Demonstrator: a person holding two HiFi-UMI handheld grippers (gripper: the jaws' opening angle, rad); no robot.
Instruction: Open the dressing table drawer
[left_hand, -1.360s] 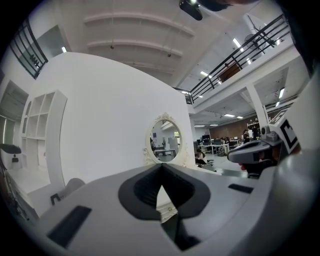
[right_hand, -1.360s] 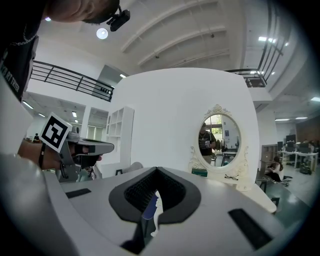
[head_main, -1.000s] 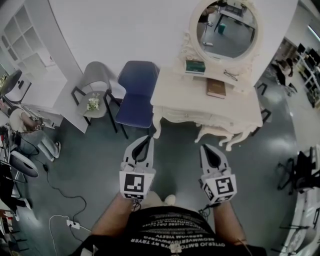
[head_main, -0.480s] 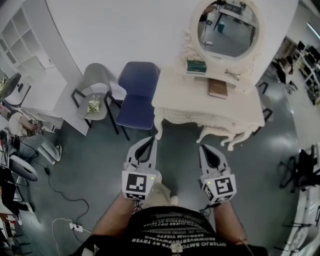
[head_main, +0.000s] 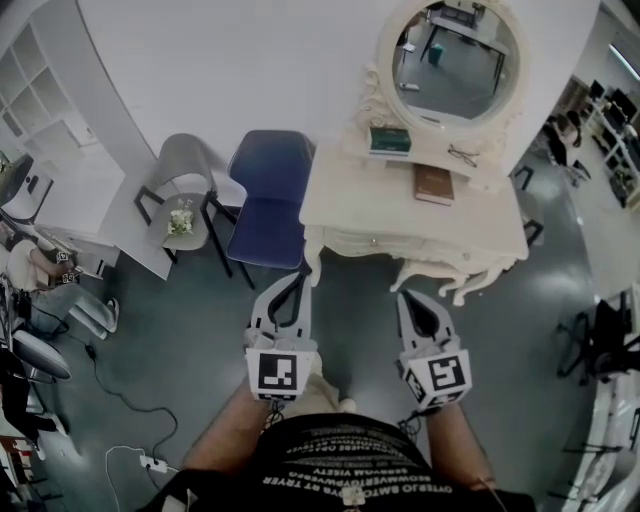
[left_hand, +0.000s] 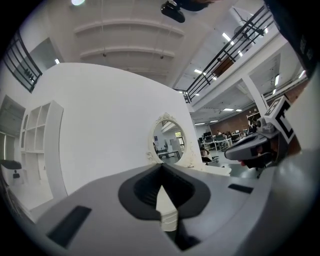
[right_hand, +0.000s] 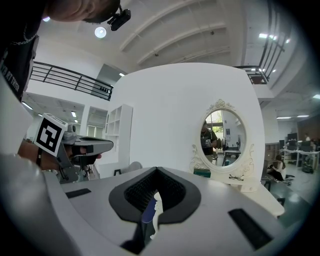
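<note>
At twelve o'clock the dressing table draws nearer, its drawer not yet touched

Ahead across the grey floor, the dressing table (head_main: 360, 205) sits slightly closer in the head view than it did a second ago. The person is walking up to it, and both tools have come forward with the body. The left hand-held gripper (head_main: 296, 278) now ends just short of the table's front left leg. The right hand-held gripper (head_main: 405, 296) is near the carved front but clearly apart from it.

The drawer (head_main: 400, 243) lies at twelve o'clock from the right tool and looks flush with the front. I judge this to be the approach only, with the opening itself not begun.

Both tools are held side by side, roughly level and pointing to twelve o'clock. Their marker cubes sit back near the waist, on forearms kept close to the body.

The left jaws are pressed together on nothing. The right jaws are closed and empty too, with only a sliver of the blue chair (head_main: 268, 195), at eleven o'clock, showing through their slit. One pair would probably have to part before it could take a handle
</note>
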